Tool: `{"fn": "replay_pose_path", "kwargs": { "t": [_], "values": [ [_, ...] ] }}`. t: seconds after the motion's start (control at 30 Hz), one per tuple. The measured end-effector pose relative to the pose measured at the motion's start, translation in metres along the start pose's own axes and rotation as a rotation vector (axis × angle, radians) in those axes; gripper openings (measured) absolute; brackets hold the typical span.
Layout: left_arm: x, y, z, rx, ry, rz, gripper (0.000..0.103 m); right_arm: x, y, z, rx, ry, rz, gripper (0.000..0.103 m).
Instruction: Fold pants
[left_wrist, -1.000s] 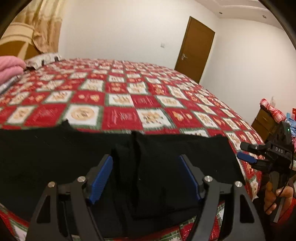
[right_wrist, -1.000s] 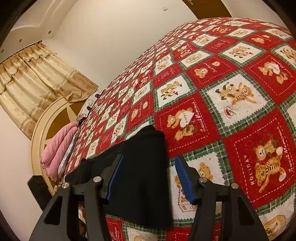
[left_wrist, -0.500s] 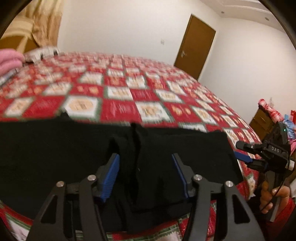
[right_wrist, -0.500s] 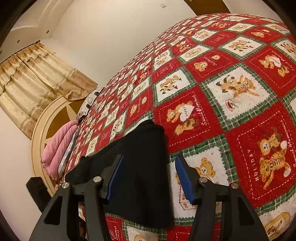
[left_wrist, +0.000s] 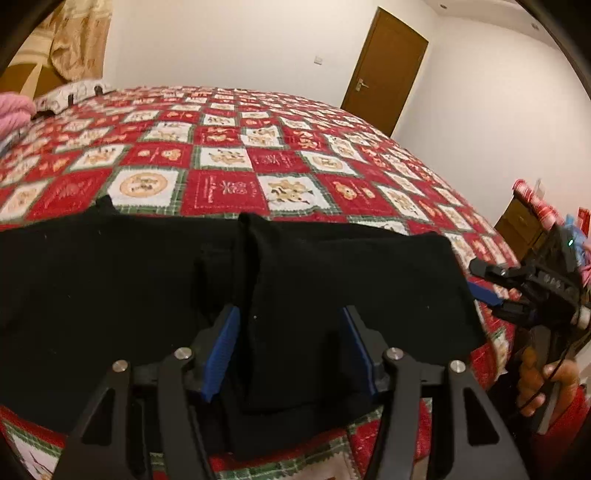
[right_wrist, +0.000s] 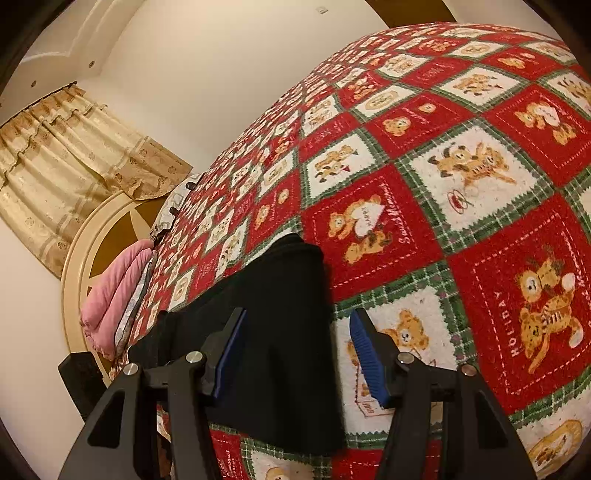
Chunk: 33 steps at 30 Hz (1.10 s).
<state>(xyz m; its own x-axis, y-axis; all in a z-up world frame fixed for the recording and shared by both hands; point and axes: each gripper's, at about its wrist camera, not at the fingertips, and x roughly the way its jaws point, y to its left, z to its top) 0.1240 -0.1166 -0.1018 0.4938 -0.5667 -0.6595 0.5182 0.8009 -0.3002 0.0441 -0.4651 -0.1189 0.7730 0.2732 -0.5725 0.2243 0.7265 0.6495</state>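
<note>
Black pants lie flat across the near edge of the bed, with a fold ridge running down their middle. My left gripper hovers over that ridge with its jaws apart, blue pads on either side of the cloth and not pressing it. My right gripper stands open over the right end of the pants, its left pad above the cloth and its right pad above the quilt. In the left wrist view the right gripper shows at the pants' right end, held by a hand.
The red, white and green patchwork quilt covers the whole bed. A pink blanket lies by the headboard. A brown door is at the back, and a nightstand stands right of the bed.
My left gripper's jaws have come closer together around the fold ridge and the gripper has tipped slightly. The right gripper has stayed where it was.
</note>
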Motion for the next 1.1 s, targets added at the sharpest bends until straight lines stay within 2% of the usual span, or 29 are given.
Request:
{"fn": "replay_pose_path", "kwargs": {
  "t": [0.03, 0.07, 0.1, 0.13, 0.2, 0.33, 0.43, 0.57, 0.63, 0.7, 0.77, 0.87, 1.0, 1.1],
  "values": [
    [-0.001, 0.004, 0.000, -0.037, 0.008, -0.036, 0.056, -0.001, -0.001, 0.000, 0.004, -0.002, 0.001, 0.059],
    [0.001, 0.006, 0.000, -0.069, 0.027, -0.073, 0.037, -0.001, -0.002, 0.001, 0.008, -0.005, 0.001, 0.059],
    [0.004, 0.010, 0.000, -0.110, 0.054, -0.107, 0.007, -0.001, -0.003, 0.001, 0.010, -0.007, 0.001, 0.059],
    [0.006, 0.014, -0.002, -0.145, 0.073, -0.137, 0.003, -0.002, -0.004, 0.001, 0.013, -0.008, 0.000, 0.059],
    [0.004, 0.018, -0.005, -0.178, 0.056, -0.152, 0.004, -0.003, -0.004, 0.001, 0.014, -0.011, -0.005, 0.059],
    [-0.017, 0.014, -0.003, -0.154, -0.009, -0.123, 0.004, -0.004, -0.006, 0.000, 0.022, -0.016, -0.009, 0.059],
    [-0.035, 0.010, -0.003, -0.119, -0.052, -0.059, 0.004, -0.003, -0.006, 0.000, 0.021, -0.012, -0.011, 0.059],
    [-0.027, 0.020, -0.013, -0.137, 0.001, -0.017, 0.003, -0.001, -0.006, -0.003, 0.021, -0.007, -0.012, 0.059],
    [-0.025, 0.025, -0.014, -0.164, 0.012, -0.059, 0.003, -0.001, -0.004, -0.003, 0.021, -0.007, -0.014, 0.059],
    [-0.024, 0.020, -0.010, -0.138, 0.013, -0.074, 0.004, 0.000, -0.004, -0.003, 0.021, -0.006, -0.015, 0.059],
    [-0.017, 0.012, -0.007, -0.093, 0.028, -0.051, 0.009, 0.000, -0.004, -0.003, 0.022, -0.004, -0.015, 0.059],
    [-0.004, 0.012, -0.008, -0.094, 0.061, -0.036, 0.009, -0.001, -0.004, -0.002, 0.023, -0.003, -0.012, 0.059],
    [-0.004, 0.010, -0.010, -0.076, 0.051, -0.023, 0.009, -0.001, -0.004, -0.003, 0.026, -0.002, -0.011, 0.059],
    [-0.011, 0.015, -0.010, -0.115, 0.043, -0.081, 0.003, -0.001, -0.003, -0.003, 0.027, -0.004, -0.011, 0.058]
  ]
}}
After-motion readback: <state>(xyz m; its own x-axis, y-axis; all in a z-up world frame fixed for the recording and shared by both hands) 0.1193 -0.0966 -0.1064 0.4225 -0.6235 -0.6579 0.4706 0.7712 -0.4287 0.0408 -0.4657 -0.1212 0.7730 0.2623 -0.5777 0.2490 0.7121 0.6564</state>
